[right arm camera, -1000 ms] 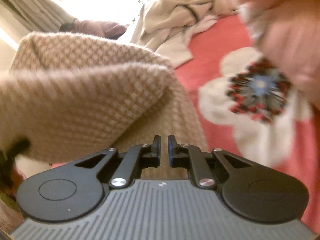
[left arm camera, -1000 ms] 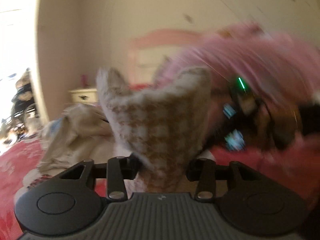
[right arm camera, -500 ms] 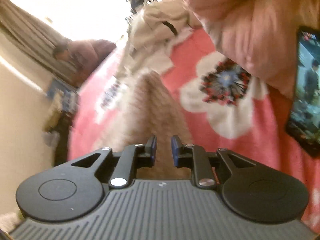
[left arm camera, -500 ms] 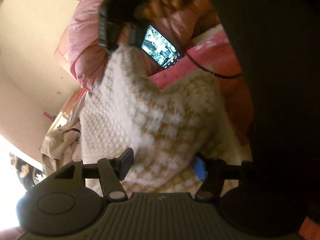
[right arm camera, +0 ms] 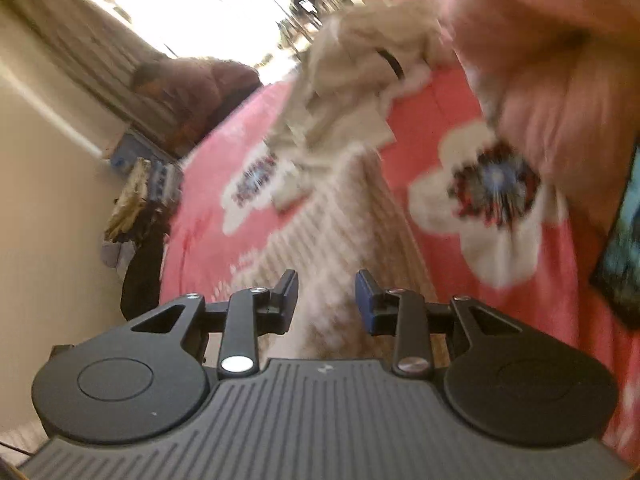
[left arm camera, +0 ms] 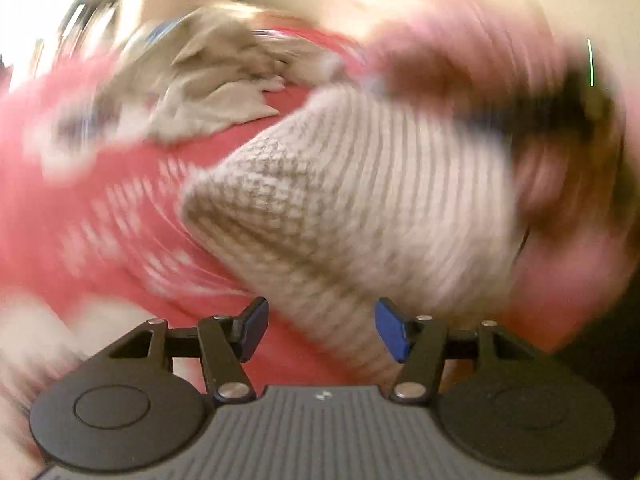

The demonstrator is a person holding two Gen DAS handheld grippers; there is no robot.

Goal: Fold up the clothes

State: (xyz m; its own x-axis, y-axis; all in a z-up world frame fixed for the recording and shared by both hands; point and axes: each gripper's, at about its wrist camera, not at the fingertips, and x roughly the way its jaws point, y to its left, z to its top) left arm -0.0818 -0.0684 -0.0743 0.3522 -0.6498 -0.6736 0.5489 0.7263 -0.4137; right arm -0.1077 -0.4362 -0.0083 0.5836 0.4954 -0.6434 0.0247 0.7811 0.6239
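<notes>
While both views smeared with motion, the left gripper [left arm camera: 320, 330] stood with its jaws wide, clamping nothing. The knit [left arm camera: 340, 208], a beige-and-white checked garment, lay on the red bedspread [left arm camera: 80, 208] just ahead of it, one end running down between the blue pads [left arm camera: 390, 330] without being pinched. In the left view its long axis ran from near centre up toward the far right, with a blunt folded corner pointing left. Its far right end vanished into a pink and dark blur I couldn't make out.

Over on the right, the right gripper [right arm camera: 326, 300] was parted too, moderately wide, holding nothing. From there the knit [right arm camera: 340, 232] stretched as a narrow strip straight away from the jaws, its far end reaching the crumpled cream clothes [right arm camera: 352, 92] heaped farther up the bed. A big white flower print [right arm camera: 492, 204] sat on the bedspread just right of the strip. A dark screen edge [right arm camera: 622, 248] showed at the far right. Pink fabric [right arm camera: 540, 40] loomed blurred at upper right.
</notes>
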